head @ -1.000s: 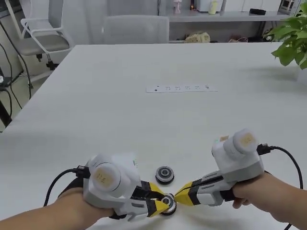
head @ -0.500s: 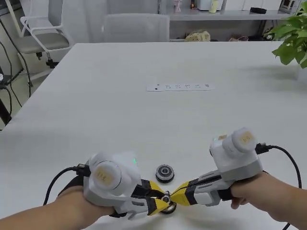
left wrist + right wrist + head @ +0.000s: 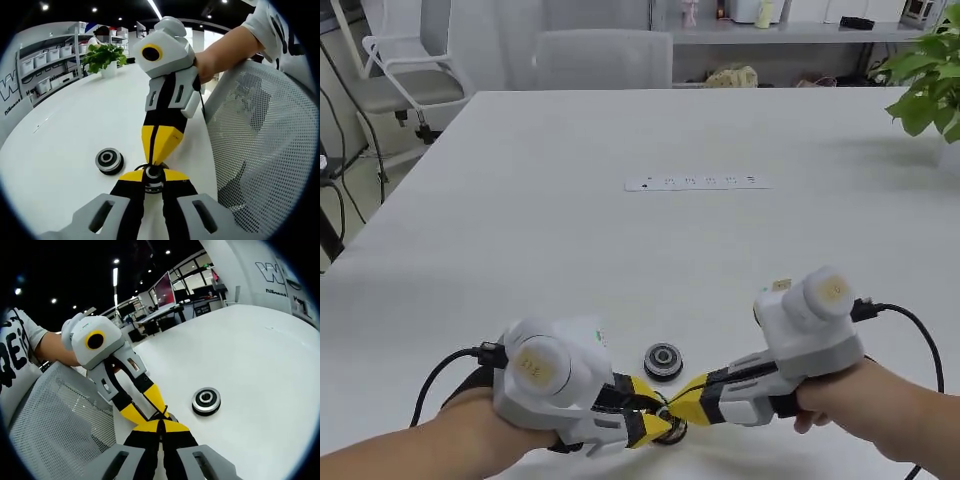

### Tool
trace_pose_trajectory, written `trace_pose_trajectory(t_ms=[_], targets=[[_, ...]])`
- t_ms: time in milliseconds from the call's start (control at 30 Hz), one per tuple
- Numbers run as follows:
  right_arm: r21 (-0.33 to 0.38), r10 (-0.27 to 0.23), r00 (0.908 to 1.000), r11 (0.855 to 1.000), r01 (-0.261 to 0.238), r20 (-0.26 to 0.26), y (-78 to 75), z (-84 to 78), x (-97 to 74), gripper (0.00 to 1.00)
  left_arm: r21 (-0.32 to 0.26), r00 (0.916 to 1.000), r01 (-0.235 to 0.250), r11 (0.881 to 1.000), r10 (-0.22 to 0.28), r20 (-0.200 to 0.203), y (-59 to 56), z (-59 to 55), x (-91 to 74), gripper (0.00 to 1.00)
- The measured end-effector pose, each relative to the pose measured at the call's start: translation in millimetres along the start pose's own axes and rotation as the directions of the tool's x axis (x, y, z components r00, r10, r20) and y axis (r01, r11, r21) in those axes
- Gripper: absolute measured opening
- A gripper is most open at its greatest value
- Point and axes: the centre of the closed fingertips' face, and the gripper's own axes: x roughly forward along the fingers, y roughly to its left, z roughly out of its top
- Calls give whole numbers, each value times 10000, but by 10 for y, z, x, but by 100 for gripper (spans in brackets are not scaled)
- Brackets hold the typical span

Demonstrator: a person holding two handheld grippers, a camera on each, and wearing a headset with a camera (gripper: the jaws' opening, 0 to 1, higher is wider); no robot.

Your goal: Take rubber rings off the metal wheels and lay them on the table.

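The white table (image 3: 620,250) is seen as it was a second ago, and the far wheel (image 3: 663,361) is left where it lay. The right gripper (image 3: 670,408) is found shifted leftward since then. Its yellow tips are now crossed over those of the left gripper (image 3: 152,176) at the near edge. The near wheel (image 3: 153,182), plainly seen between the tips before, is largely covered in the head view. The left gripper's jaws are clamped on the near wheel from both sides. The right gripper's jaws are pressed together at that wheel's upper rim; whether rubber is caught between them cannot be told. The far wheel is laid flat just beyond the tips, its bright metal hub banded by a black rubber ring (image 3: 206,410)
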Motion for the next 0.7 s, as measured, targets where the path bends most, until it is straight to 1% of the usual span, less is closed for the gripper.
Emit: trace_pose_trajectory(t_ms=[233,433,600,700], targets=[[32,-55,10000,10000,55,-49,-18,-20,-12,0,135,10000,54,9999,-53,-61,2,5,14,7],[177,-104,9999,9998,103,75,-47,-3,-40,0,322,9998,60,9995,-53,-207,16,22,22,9],[205,-105,9999,9997,104,68,-49,-3,-45,0,382,9994,135,9992,-124,-309,11,20,8,9],[231,-106,9999,9997,105,80,-48,-4,-49,0,265,9997,141,9995,-135,-226,17,36,-27,10]])
